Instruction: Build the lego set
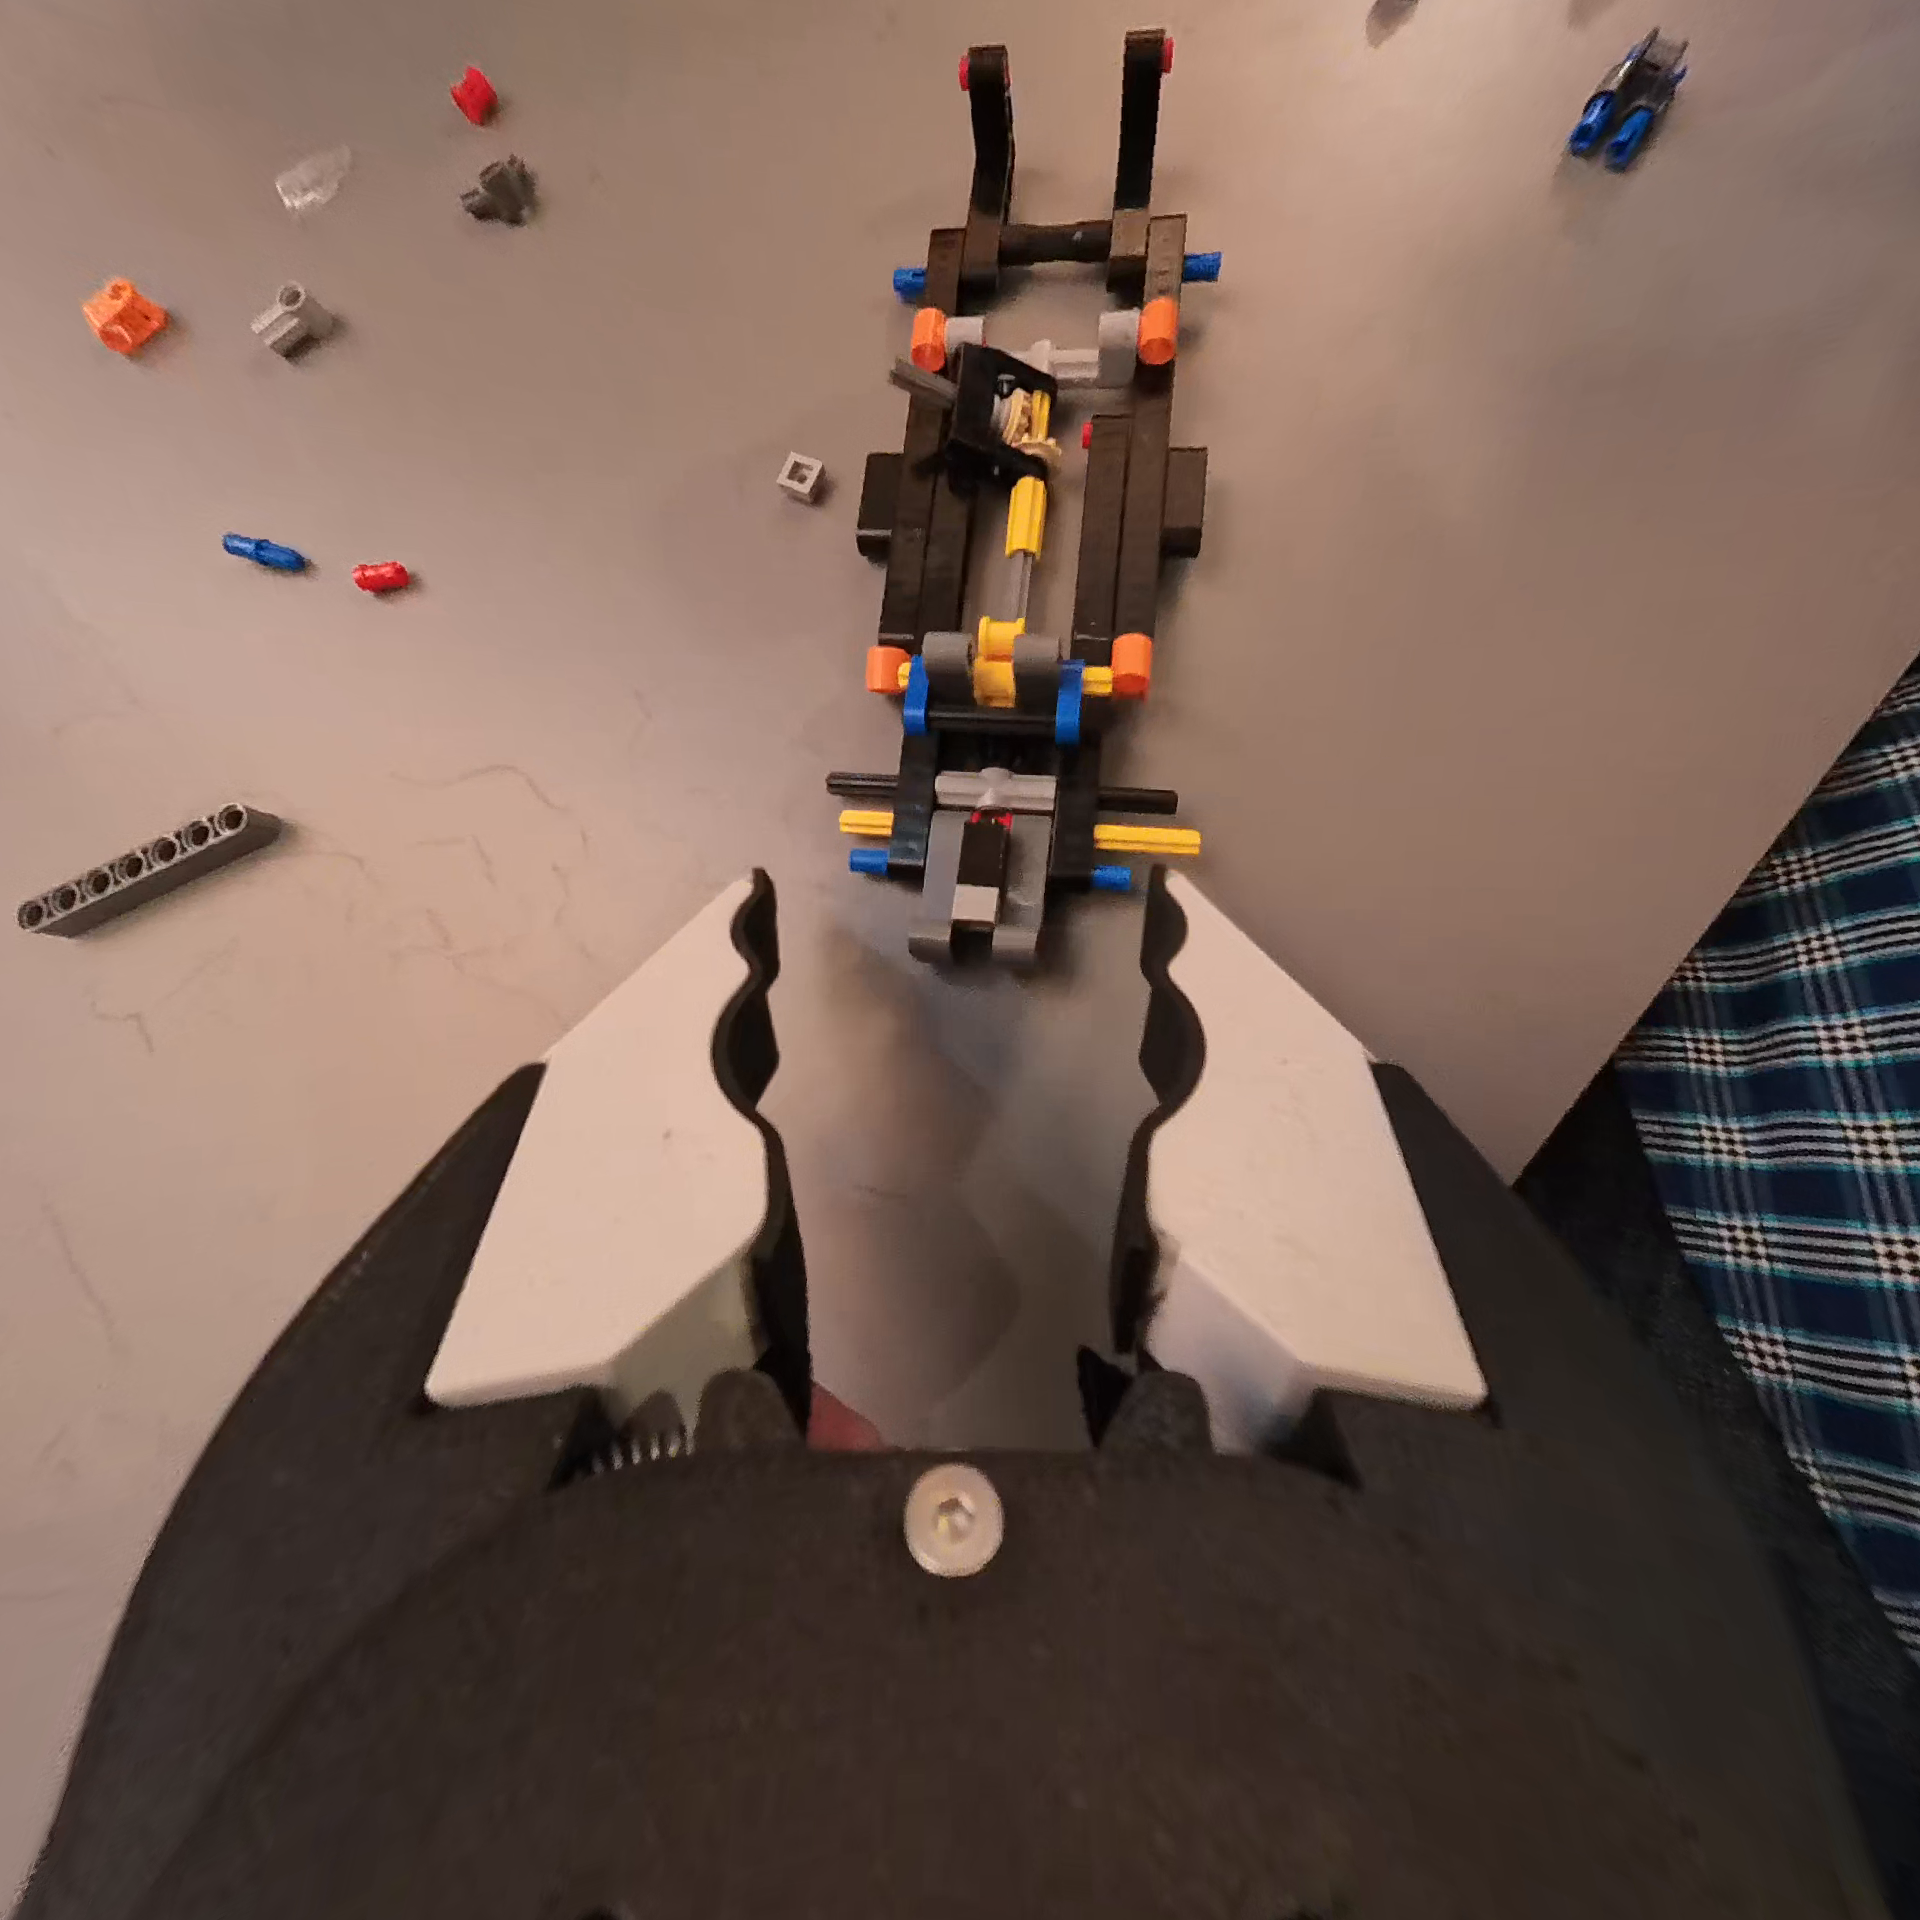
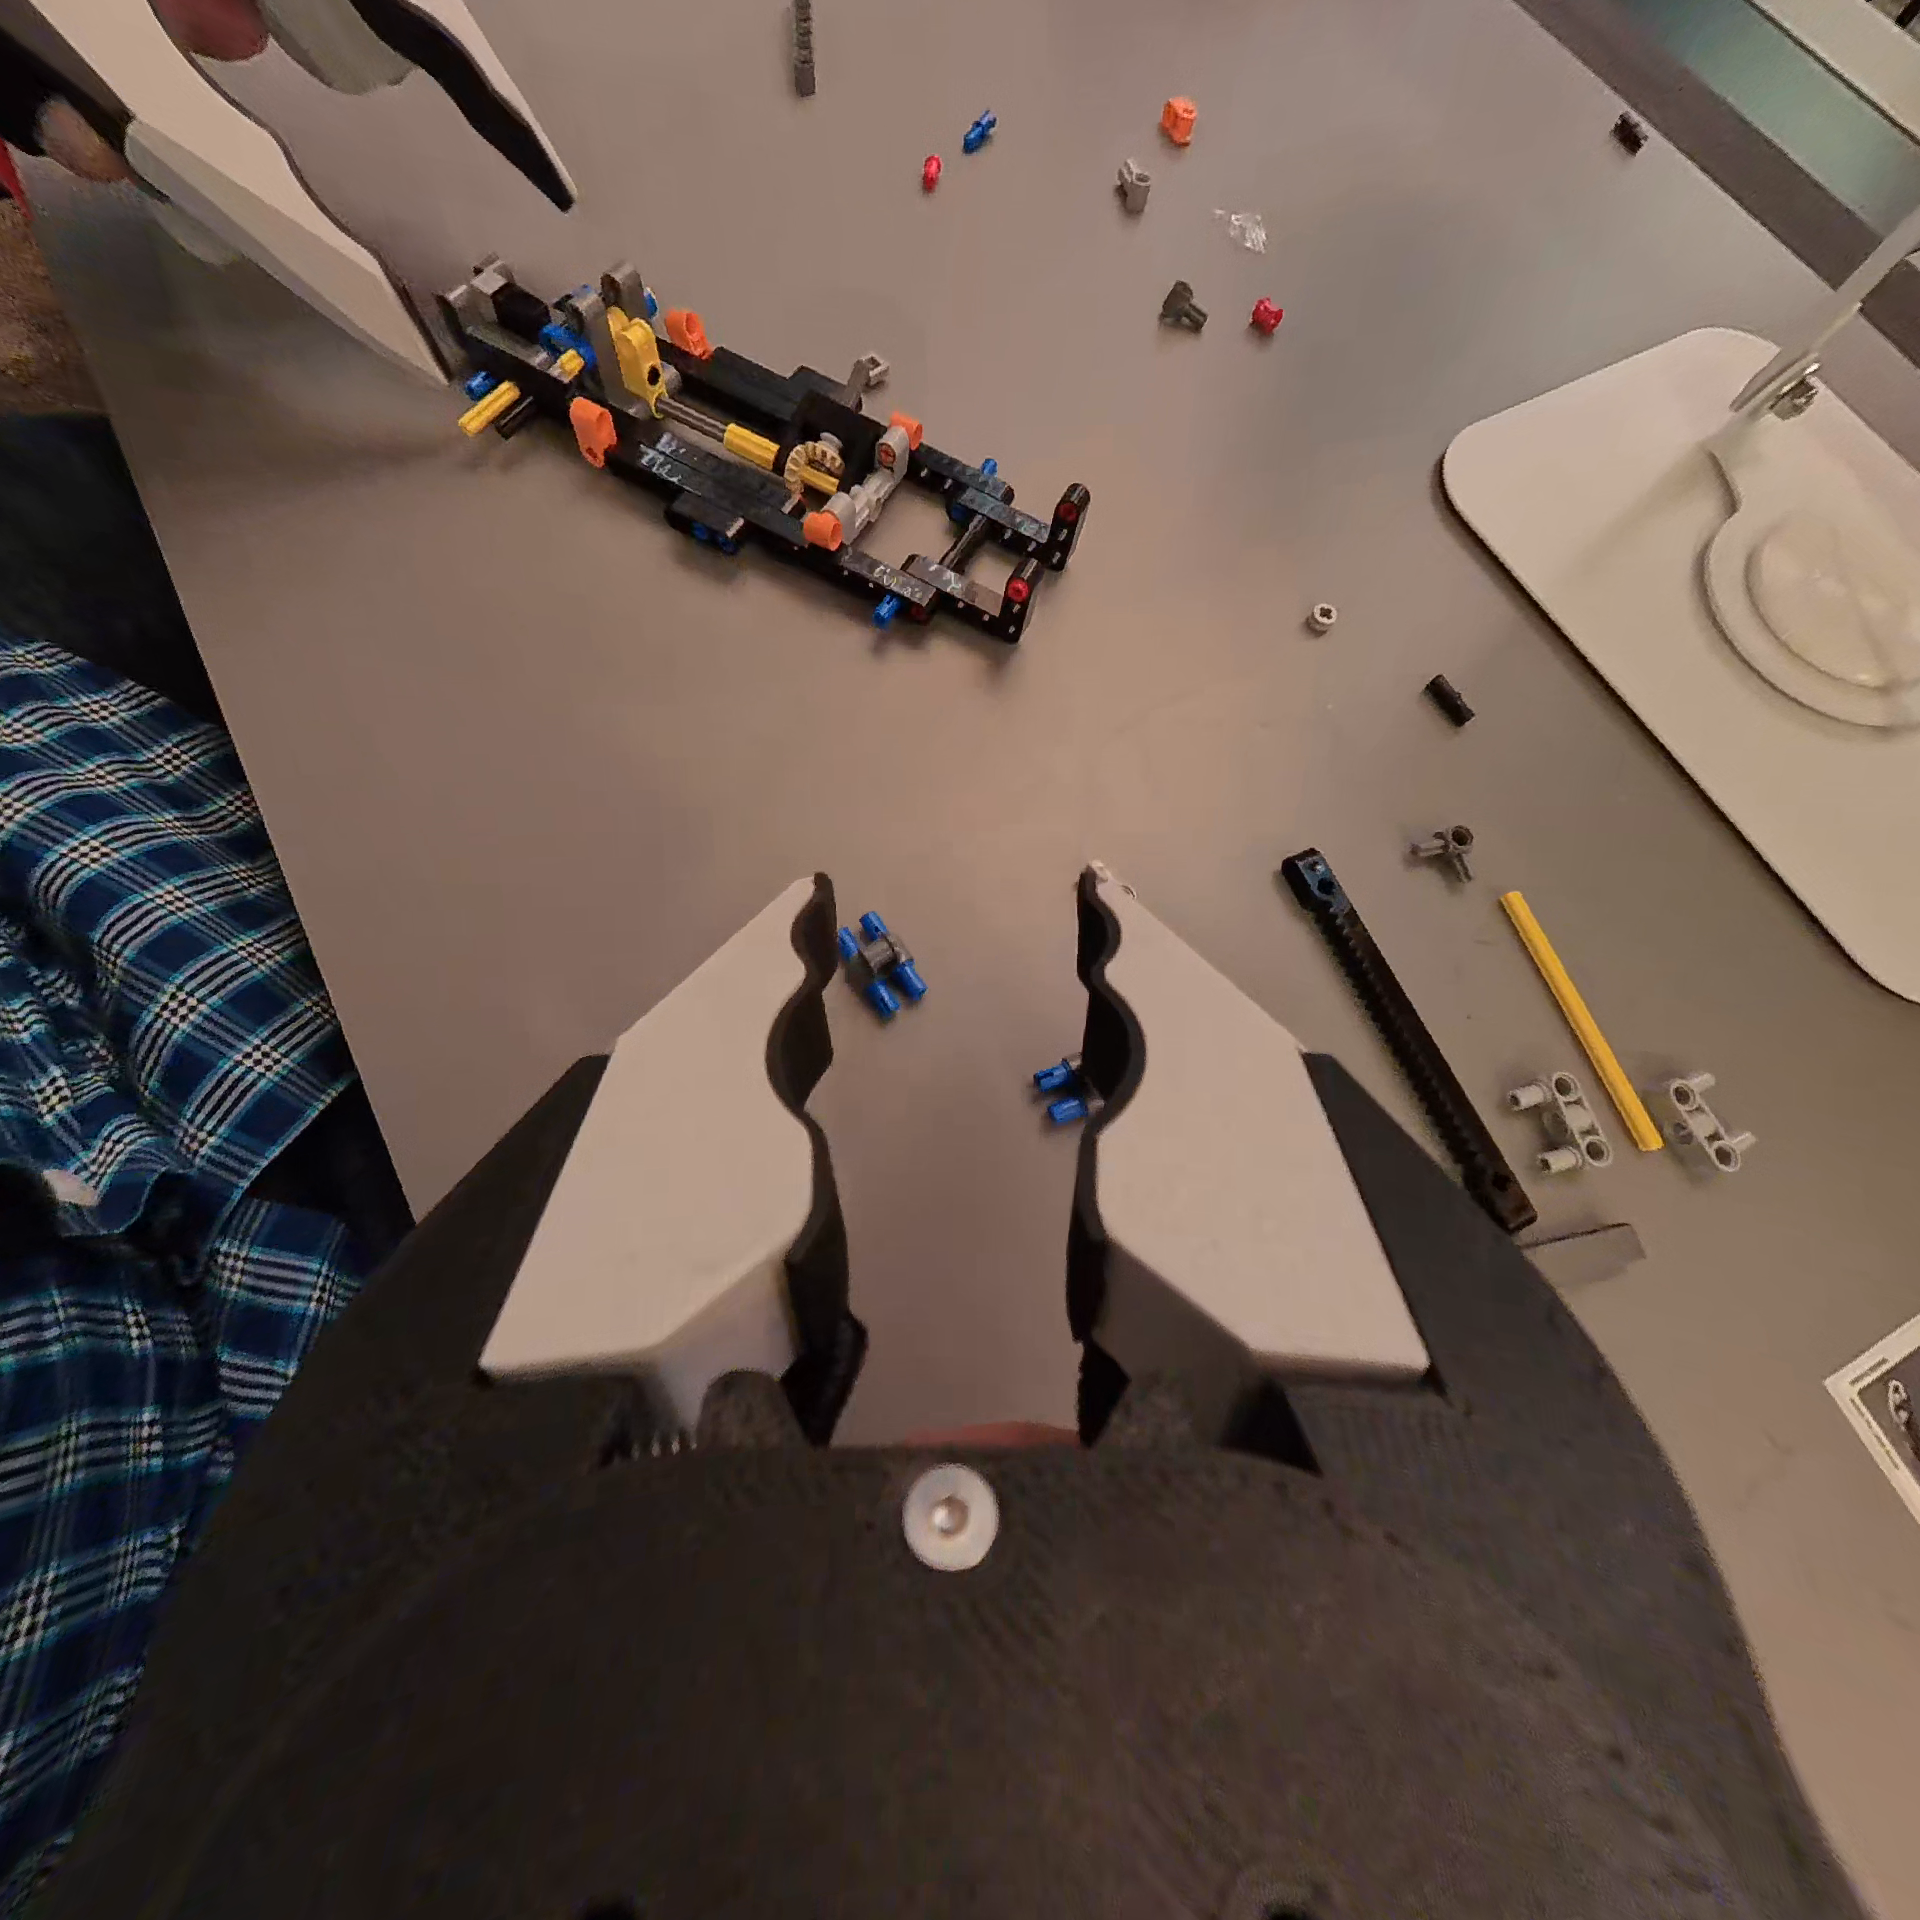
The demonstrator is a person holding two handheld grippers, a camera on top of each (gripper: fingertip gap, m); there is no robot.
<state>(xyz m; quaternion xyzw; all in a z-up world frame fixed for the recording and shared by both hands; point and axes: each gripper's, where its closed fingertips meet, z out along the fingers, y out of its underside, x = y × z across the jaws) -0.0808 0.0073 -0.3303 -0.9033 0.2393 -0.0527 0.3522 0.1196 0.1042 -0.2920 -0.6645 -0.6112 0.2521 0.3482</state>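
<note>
Grey table (image 2: 644,790) carries the black lego chassis (image 1: 1023,540), lying flat ahead of my left gripper (image 1: 961,883), spread wide, empty. My right gripper (image 2: 951,883) gapes over a blue-pinned connector (image 2: 881,961).

- You are working on a plain grey table (image 2: 623,748) with a matte top that fills most of both views.
- Warm, soft light falls on it, brightest near the middle of the right wrist view.
- Faint scuffs mark the surface at the left of the left wrist view.
- A white stand base (image 2: 1621,582) sits at the right edge of the right wrist view, a slim metal post rising from it.
- A paler strip (image 2: 1808,42) lies beyond the table's far edge, upper right.
</note>
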